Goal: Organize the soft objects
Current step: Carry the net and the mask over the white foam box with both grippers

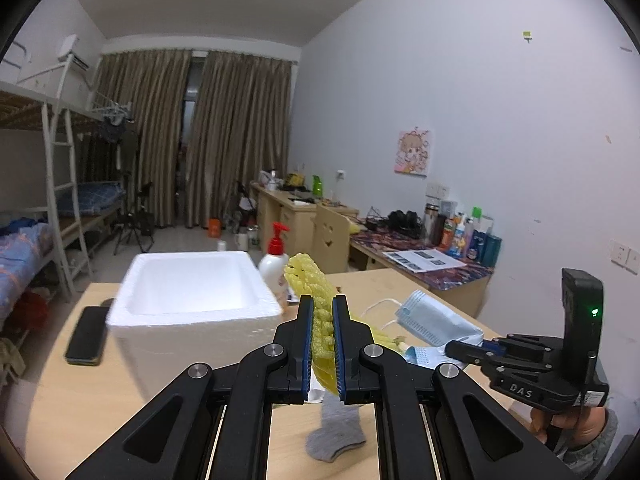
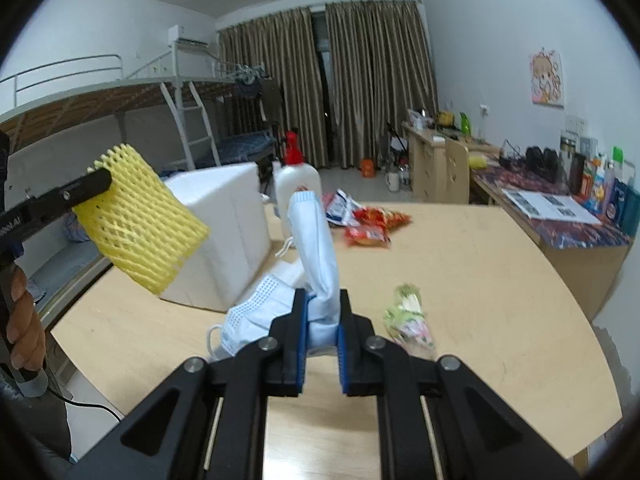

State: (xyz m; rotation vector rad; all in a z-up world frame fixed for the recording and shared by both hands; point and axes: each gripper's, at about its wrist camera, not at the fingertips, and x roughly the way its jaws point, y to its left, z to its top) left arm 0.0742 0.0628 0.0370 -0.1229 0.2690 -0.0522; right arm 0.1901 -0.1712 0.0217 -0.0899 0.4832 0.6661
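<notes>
A yellow foam net sleeve (image 1: 320, 320) is clamped between the fingers of the left hand-held gripper (image 1: 322, 344), held in the air above the desk (image 1: 120, 400) and just beside the near right corner of the white foam box (image 1: 192, 292). The sleeve's long axis is seen to run forward along the fingers in the left wrist view; in the right wrist view it hangs tilted, its lower end nearest the box wall. The open top of the box lies ahead and to the left of this gripper, so the left hand is judged the nearer of the two to the box.

The right hand-held gripper (image 2: 322, 332) is closed on a blue face mask (image 2: 316, 248), which is lifted clear of the desk and stands roughly upright, its long axis rising away from the fingers. The box is placed to the left of and beyond this gripper, past a second mask (image 2: 256, 308) left lying on the desk close to the box's near side.

A grey sock (image 1: 336, 428) is shown on the desk below the left gripper. A white pump bottle with a red top (image 2: 298, 184) stands right of the box, snack packets (image 2: 368, 224) are scattered further right of it, and a black phone (image 1: 86, 334) lies on the box's left.
</notes>
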